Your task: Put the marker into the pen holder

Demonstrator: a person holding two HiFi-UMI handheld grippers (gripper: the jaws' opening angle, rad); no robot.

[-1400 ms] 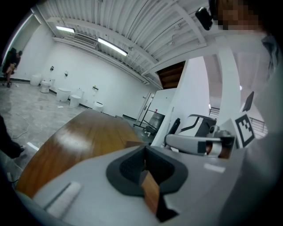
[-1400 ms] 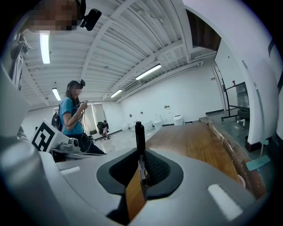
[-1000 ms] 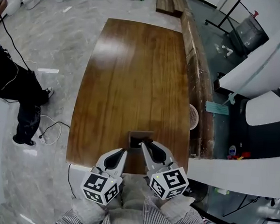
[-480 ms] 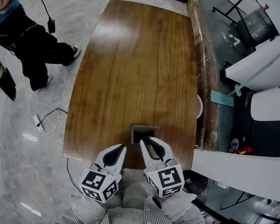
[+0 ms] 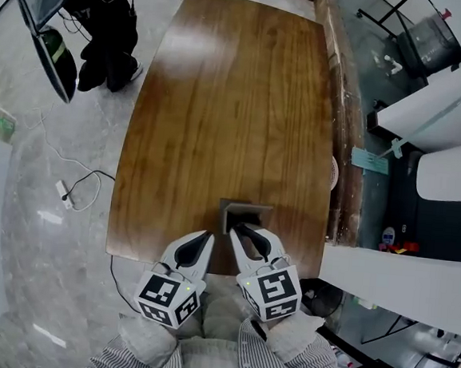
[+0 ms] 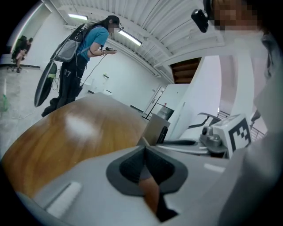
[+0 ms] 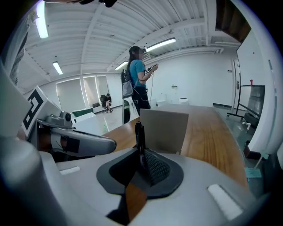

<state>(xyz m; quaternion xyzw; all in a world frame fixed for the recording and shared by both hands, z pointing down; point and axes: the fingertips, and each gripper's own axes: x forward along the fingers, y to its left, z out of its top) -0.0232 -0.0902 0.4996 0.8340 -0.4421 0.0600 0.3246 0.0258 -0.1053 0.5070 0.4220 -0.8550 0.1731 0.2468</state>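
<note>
The pen holder [image 5: 244, 215] is a small square open box near the front edge of the wooden table [image 5: 222, 98]. My right gripper [image 5: 240, 233] reaches its near side, shut on a black marker [image 7: 139, 132] that sticks up between the jaws just before the holder's wall [image 7: 164, 130]. My left gripper [image 5: 202, 239] sits beside it to the left, over the table's front edge, shut with nothing in it [image 6: 143, 149]. In the left gripper view the holder [image 6: 154, 127] and the marker [image 6: 162, 134] show ahead, with the right gripper [image 6: 194, 143] alongside.
A person [image 5: 108, 24] stands on the floor by the table's far left corner, also seen as a standing person [image 7: 139, 81] in the right gripper view. Cables [image 5: 77, 190] lie on the floor at left. A long wooden ledge [image 5: 343, 109] runs along the table's right side.
Both grippers stay at the holder, nearly unmoved. The head view has shifted a little, and the person on the left has walked toward the table's far end.
</note>
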